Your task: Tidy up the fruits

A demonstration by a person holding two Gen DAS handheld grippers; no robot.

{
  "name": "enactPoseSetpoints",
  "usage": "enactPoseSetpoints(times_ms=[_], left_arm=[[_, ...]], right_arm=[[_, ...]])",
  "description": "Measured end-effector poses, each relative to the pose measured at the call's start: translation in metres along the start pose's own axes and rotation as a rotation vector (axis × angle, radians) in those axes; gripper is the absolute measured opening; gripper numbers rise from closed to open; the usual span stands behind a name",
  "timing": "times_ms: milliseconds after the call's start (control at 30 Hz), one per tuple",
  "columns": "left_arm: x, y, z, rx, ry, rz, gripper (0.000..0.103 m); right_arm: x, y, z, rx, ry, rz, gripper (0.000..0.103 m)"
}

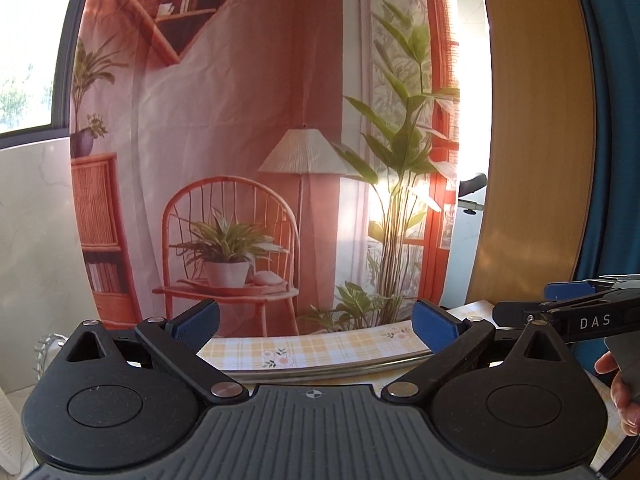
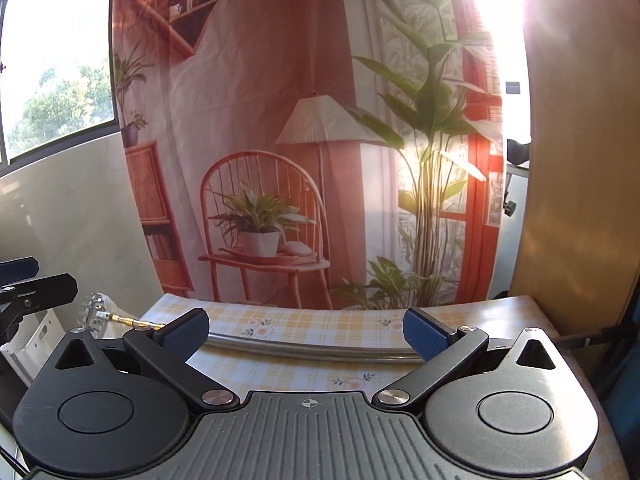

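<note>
Left gripper [image 1: 316, 322], right gripper [image 2: 306, 330] both spread, empty, raised over table [image 2: 288, 328]; no fruit visible, likely pre-reach.

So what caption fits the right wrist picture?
Open right gripper above the checked tablecloth, facing a printed backdrop; no fruit visible.

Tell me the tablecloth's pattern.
Yellow and white check with small flowers on the tablecloth, clearest in the right wrist view.

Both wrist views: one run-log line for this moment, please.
left tool: open, empty | right tool: open, empty | yellow checked tablecloth: ahead | curved metal rim: on cloth | fruit: none visible
</note>
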State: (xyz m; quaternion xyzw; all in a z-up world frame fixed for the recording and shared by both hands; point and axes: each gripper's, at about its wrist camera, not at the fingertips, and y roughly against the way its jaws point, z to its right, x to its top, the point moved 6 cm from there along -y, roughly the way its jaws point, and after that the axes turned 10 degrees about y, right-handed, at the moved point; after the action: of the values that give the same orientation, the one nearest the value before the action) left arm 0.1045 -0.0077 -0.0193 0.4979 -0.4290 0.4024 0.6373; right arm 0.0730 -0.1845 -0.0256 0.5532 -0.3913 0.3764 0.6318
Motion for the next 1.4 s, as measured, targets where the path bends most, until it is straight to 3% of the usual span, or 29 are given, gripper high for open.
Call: enactPoseSetpoints(times_ms=[267, 633, 1400], left_arm=[[0.009, 0.017, 0.008, -0.038, 0.001, 0.023, 0.103], [0.007, 0.024, 0.005, -0.060, 0.021, 0.015, 0.103], [0.006, 0.030, 0.005, -0.028, 0.008, 0.006, 0.103]], right_arm=[[0.006, 0.029, -0.002, -0.030, 0.022, 0.047, 0.103], [0.004, 0.035, -0.003, -0.024, 0.013, 0.050, 0.103], [0.003, 0.033, -0.003, -0.020, 0.007, 0.037, 0.103]])
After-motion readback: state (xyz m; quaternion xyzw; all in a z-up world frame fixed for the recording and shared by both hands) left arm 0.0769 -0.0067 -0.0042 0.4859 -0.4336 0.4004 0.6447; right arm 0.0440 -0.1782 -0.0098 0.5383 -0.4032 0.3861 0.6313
